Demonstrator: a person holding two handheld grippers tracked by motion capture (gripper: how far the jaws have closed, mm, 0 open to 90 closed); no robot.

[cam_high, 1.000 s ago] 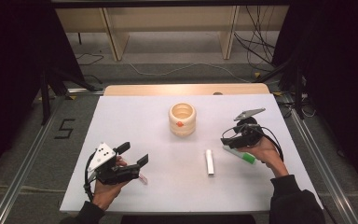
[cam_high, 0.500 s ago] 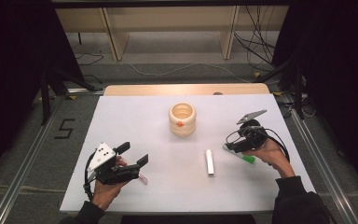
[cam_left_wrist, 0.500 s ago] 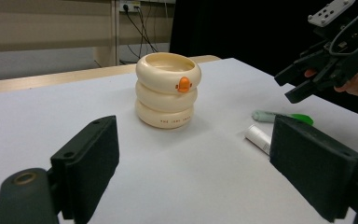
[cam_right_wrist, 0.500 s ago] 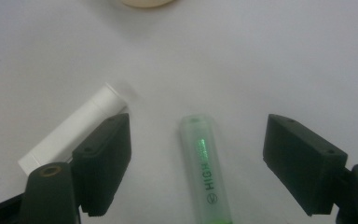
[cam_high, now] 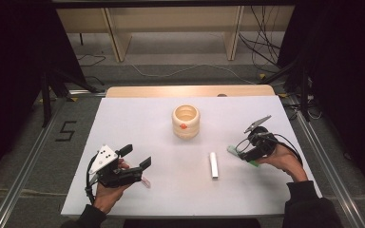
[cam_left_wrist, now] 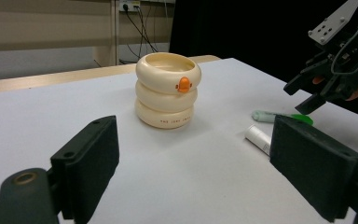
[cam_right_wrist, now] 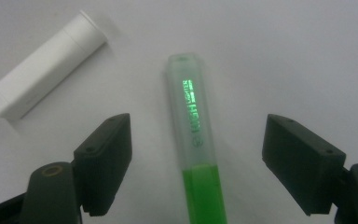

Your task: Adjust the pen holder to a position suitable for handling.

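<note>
A green highlighter (cam_right_wrist: 195,135) with a clear cap lies flat on the white table, lengthwise between the jaws of my right gripper (cam_right_wrist: 198,126). That gripper is open and hovers just above it without touching. In the high view the right gripper (cam_high: 241,151) sits at the table's right, over the highlighter (cam_high: 233,150). A white tube (cam_high: 213,165) lies to its left. A cream ring-stacked cup (cam_high: 186,121) with an orange mark stands at the centre back. My left gripper (cam_high: 136,156) is open and holds nothing at the front left, facing the cup (cam_left_wrist: 168,91).
The white tube (cam_right_wrist: 44,84) lies close to the left of the right jaw pair. A small pink-tipped item (cam_high: 145,182) lies by the left hand. A wooden board (cam_high: 190,90) edges the table's far side. Metal rails run along both sides.
My right gripper has shifted slightly right and toward the person, settling lower over the highlighter. The left gripper, cup and tube have stayed put.
</note>
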